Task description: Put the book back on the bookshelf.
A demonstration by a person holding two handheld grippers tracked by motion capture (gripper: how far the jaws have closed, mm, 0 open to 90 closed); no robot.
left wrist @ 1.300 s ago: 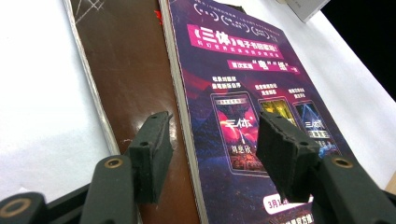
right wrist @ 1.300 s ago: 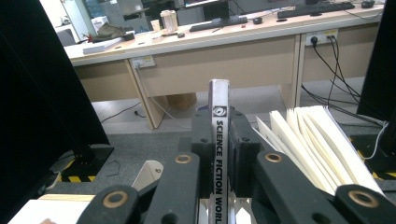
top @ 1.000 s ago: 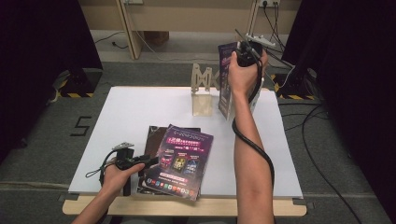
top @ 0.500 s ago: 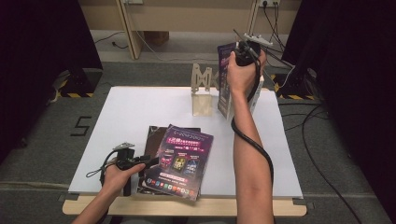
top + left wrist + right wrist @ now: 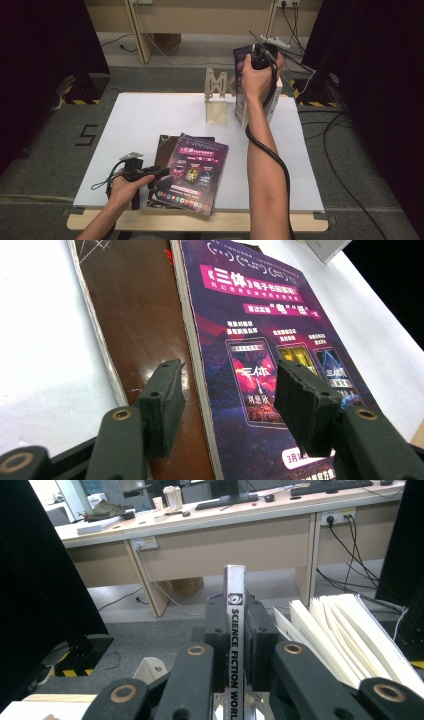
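Purple magazine (image 5: 192,172): top of the stack at the table's (image 5: 150,115) near edge.
Left gripper (image 5: 225,390): jaws parted, astride its spine; holds nothing.
Wooden rack (image 5: 218,100): far edge, slots look empty.
Right gripper (image 5: 235,630): clamped on the upright magazine (image 5: 235,615); keep it vertical, lower beside the rack.

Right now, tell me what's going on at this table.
A person is sorting magazines with two handheld grippers. The right gripper is shut on the spine of an upright magazine at the far side of the table, beside a wooden rack and other standing magazines. The left gripper hangs open at the near edge, over a purple magazine that lies on top of a brown one.
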